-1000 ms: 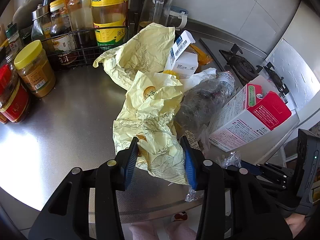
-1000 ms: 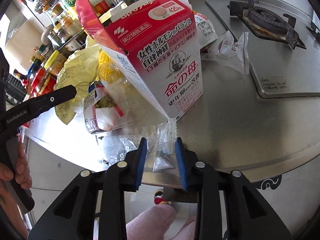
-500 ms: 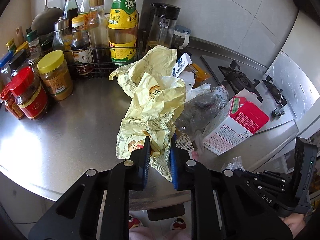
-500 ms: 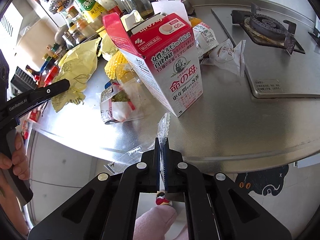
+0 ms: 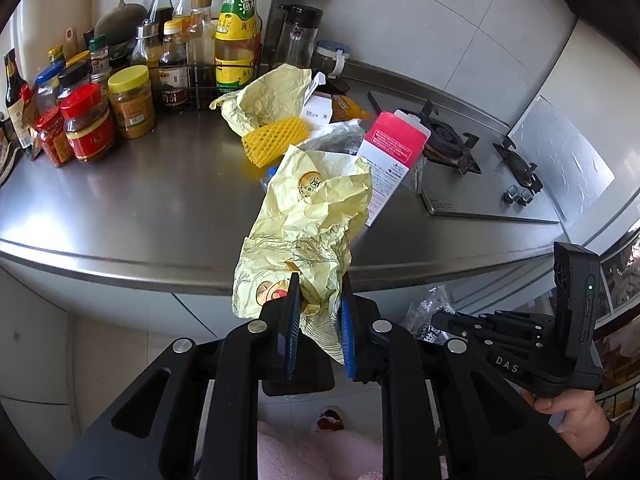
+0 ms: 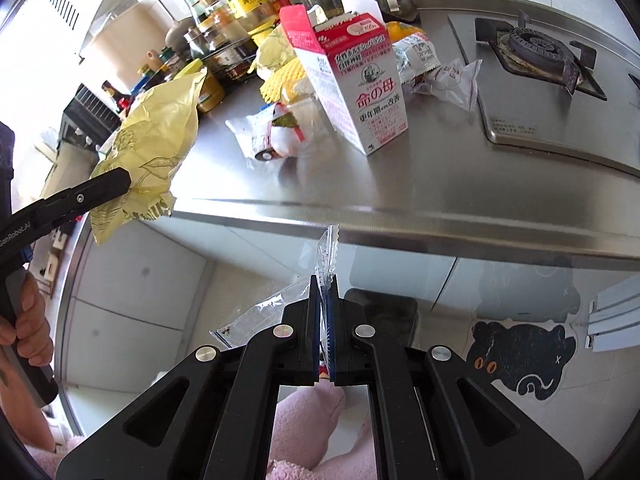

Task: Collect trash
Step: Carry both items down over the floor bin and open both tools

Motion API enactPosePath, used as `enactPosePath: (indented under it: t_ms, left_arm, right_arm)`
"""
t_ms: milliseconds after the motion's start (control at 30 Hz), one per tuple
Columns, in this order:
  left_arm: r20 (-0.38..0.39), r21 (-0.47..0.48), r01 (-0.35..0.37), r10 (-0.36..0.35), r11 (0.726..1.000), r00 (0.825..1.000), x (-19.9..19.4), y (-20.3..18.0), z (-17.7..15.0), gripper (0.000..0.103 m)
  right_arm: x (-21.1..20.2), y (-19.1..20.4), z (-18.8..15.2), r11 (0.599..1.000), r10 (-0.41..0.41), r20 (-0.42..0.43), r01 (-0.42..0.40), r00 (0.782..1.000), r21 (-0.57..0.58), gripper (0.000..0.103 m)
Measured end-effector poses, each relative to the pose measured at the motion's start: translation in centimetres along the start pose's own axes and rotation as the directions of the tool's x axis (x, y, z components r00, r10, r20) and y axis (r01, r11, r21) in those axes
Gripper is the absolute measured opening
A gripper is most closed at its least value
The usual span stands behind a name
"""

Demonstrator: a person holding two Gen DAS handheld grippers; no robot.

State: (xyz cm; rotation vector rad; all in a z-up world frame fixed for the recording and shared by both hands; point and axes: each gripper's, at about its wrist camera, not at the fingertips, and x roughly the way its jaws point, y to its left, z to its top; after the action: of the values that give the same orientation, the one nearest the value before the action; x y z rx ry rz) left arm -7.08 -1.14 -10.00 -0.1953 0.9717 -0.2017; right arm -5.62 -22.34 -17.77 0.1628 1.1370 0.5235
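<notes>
My left gripper (image 5: 319,293) is shut on a crumpled yellow paper wrapper (image 5: 308,224) and holds it in the air off the steel counter's front edge (image 5: 120,268); it also shows in the right wrist view (image 6: 154,140). My right gripper (image 6: 323,284) is shut on a clear plastic wrapper (image 6: 326,252), held below the counter edge (image 6: 400,224). On the counter lie a red and white carton (image 6: 360,80), a second yellow wrapper (image 5: 268,100), yellow foam netting (image 5: 276,140) and several plastic snack wrappers (image 6: 276,132).
Sauce bottles and jars (image 5: 120,92) crowd the counter's back left. A gas hob (image 6: 536,52) sits on the right. White cabinet fronts (image 6: 160,300) and a floor with a black cat mat (image 6: 520,356) lie below the counter.
Both grippers have closed on their wrappers and pulled back and down off the counter, lifting the yellow wrapper and the clear wrapper away from the pile.
</notes>
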Motion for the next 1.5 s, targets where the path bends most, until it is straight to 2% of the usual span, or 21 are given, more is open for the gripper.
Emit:
enactPosePath:
  t_ms: [167,300,433,533,667,833,900,1033,1167,1233,1300,1333,1367,1400,1433,1500]
  left_arm:
    - [-0.086,-0.042,0.024,-0.028,0.999,0.996,2.6,-1.0,-4.0,0.016]
    - [-0.190,-0.059,0.036,-0.046,0.998,0.981,7.0,-0.5,-7.0,0.016]
    - [-0.278,-0.074,0.048,-0.066,0.996,0.958,12.9,1.4,-9.7,0.016]
    - [-0.347,-0.095,0.062,-0.092,0.994,0.933,17.8,3.2,-11.6,0.016]
    - [-0.393,-0.127,0.071,-0.116,0.989,0.912,24.1,5.5,-13.6,0.016]
    - [-0.433,-0.155,0.069,-0.130,0.985,0.892,31.1,7.4,-16.2,0.016]
    - [-0.446,-0.159,0.067,-0.132,0.985,0.885,33.4,7.8,-17.1,0.017]
    - [-0.477,-0.196,0.052,-0.142,0.979,0.868,37.3,8.6,-18.9,0.017]
    - [-0.507,-0.207,0.036,-0.139,0.978,0.851,40.2,9.2,-19.6,0.019]
    - [-0.519,-0.207,0.027,-0.133,0.978,0.845,41.0,9.6,-19.7,0.025]
    - [-0.527,-0.204,0.011,-0.119,0.979,0.842,41.3,9.8,-19.7,0.029]
    - [-0.530,-0.207,0.008,-0.119,0.978,0.840,41.0,9.7,-19.6,0.036]
    - [-0.529,-0.210,0.004,-0.117,0.978,0.841,40.6,9.6,-19.3,0.041]
    - [-0.524,-0.211,0.000,-0.113,0.977,0.844,40.4,9.7,-19.2,0.049]
    - [-0.518,-0.214,-0.001,-0.112,0.977,0.848,40.0,9.7,-19.0,0.055]
    - [-0.504,-0.220,-0.009,-0.106,0.975,0.857,39.4,10.1,-18.5,0.065]
  right_arm:
    - [2.0,-1.8,-2.8,0.999,-0.041,-0.062,0.040,0.997,-0.011,0.004]
    - [5.2,-4.1,-5.3,0.995,-0.087,-0.101,0.091,0.991,0.037,0.004]
    - [9.9,-6.2,-7.7,0.986,-0.123,-0.126,0.135,0.984,0.095,0.004]
    - [13.7,-7.5,-8.8,0.979,-0.124,-0.120,0.141,0.985,0.144,0.005]
    - [19.3,-8.6,-10.5,0.975,-0.178,-0.141,0.194,0.974,0.109,0.005]
    - [25.1,-10.4,-12.3,0.974,-0.145,-0.178,0.172,0.973,0.148,0.005]
    - [27.1,-10.5,-12.8,0.978,-0.145,-0.188,0.169,0.971,0.118,0.005]
    - [31.3,-10.2,-13.9,0.986,-0.147,-0.243,0.162,0.959,0.043,0.005]
    - [34.1,-11.3,-14.8,0.985,-0.126,-0.286,0.154,0.950,0.077,0.008]
    - [34.7,-11.6,-15.0,0.984,-0.111,-0.291,0.146,0.950,0.100,0.009]
    - [34.9,-11.6,-15.0,0.983,-0.118,-0.294,0.154,0.949,0.103,0.014]
    - [35.1,-11.7,-15.0,0.982,-0.116,-0.294,0.154,0.949,0.109,0.026]
    - [35.0,-11.6,-15.0,0.982,-0.105,-0.296,0.145,0.949,0.119,0.052]
    - [34.8,-11.6,-14.9,0.983,-0.098,-0.292,0.139,0.952,0.123,0.063]
    - [34.5,-11.4,-14.7,0.983,-0.102,-0.287,0.140,0.953,0.115,0.068]
    - [34.0,-10.7,-14.5,0.985,-0.118,-0.286,0.150,0.951,0.091,0.069]
